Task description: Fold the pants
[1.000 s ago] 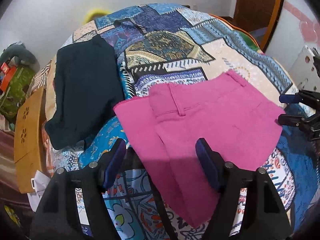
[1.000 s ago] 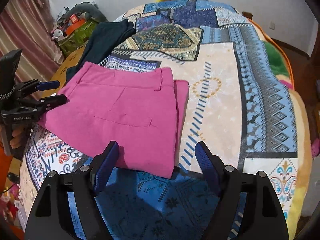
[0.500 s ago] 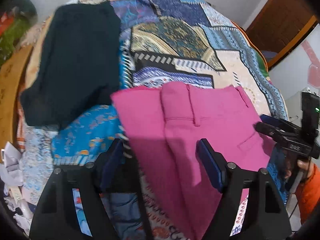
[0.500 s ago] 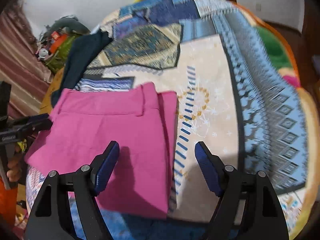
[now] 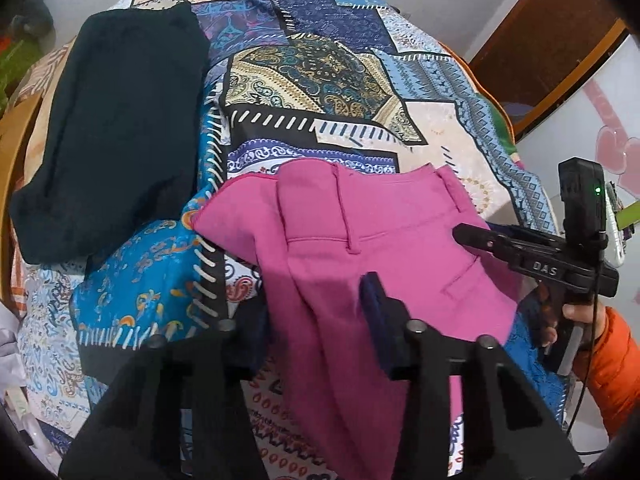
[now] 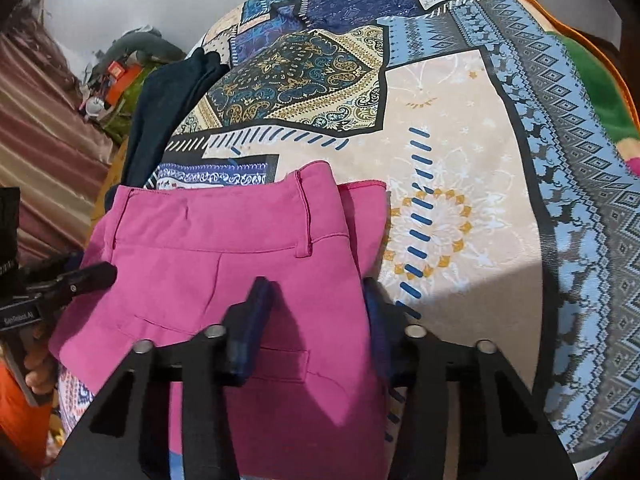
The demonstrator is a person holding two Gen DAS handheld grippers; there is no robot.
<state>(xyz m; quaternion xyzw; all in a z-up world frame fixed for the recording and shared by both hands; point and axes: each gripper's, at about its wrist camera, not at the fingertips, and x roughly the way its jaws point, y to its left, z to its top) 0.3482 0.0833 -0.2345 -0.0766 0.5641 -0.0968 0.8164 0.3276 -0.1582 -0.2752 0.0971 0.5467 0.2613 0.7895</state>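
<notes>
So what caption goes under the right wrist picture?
Right gripper straddles the folded pink pants on a patchwork bedspread.

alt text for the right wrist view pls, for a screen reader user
The right gripper straddles the near right edge of folded pink pants lying on a patchwork bedspread, its pads apart with cloth between them. The left gripper reaches the pants' left edge, and a dark garment lies behind.
</notes>
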